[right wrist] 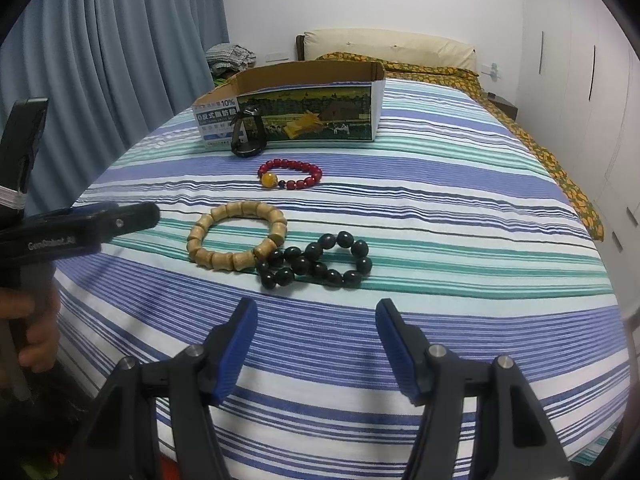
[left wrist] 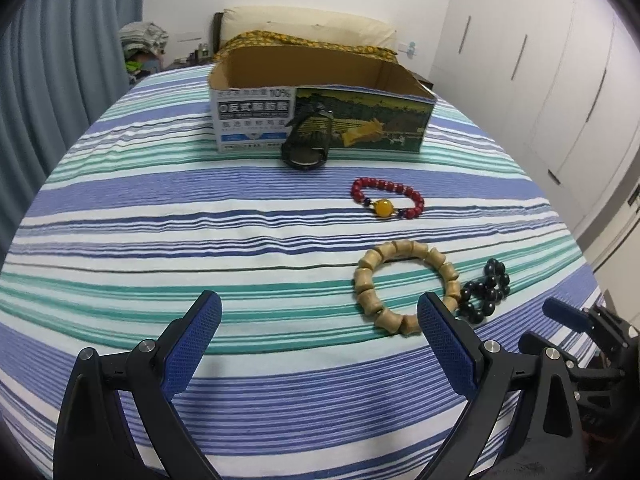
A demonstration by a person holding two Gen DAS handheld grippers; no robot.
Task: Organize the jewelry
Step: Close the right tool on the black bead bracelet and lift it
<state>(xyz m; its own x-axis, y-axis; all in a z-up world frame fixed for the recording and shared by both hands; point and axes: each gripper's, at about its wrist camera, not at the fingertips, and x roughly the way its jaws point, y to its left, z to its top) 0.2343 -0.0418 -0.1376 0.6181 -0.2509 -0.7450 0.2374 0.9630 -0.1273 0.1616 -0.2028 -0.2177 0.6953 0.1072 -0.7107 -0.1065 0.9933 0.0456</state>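
Several pieces lie on the striped bedspread. A wooden bead bracelet [left wrist: 406, 286] [right wrist: 237, 235] touches a twisted black bead bracelet [left wrist: 485, 292] [right wrist: 318, 260]. A red bead bracelet with a yellow bead [left wrist: 387, 198] [right wrist: 291, 174] lies farther off. A dark watch [left wrist: 306, 138] [right wrist: 248, 132] leans against an open cardboard box [left wrist: 320, 120] [right wrist: 304, 116]. My left gripper [left wrist: 319, 314] is open and empty, left of the wooden bracelet. My right gripper [right wrist: 316, 320] is open and empty, just short of the black bracelet.
The striped bedspread [left wrist: 160, 220] [right wrist: 460, 220] covers the bed. A pillow and yellow patterned cloth [right wrist: 400, 46] lie behind the box. Blue curtains [right wrist: 100, 60] hang on the left, white wardrobes [left wrist: 560, 80] stand on the right. The left gripper shows in the right wrist view [right wrist: 80, 224].
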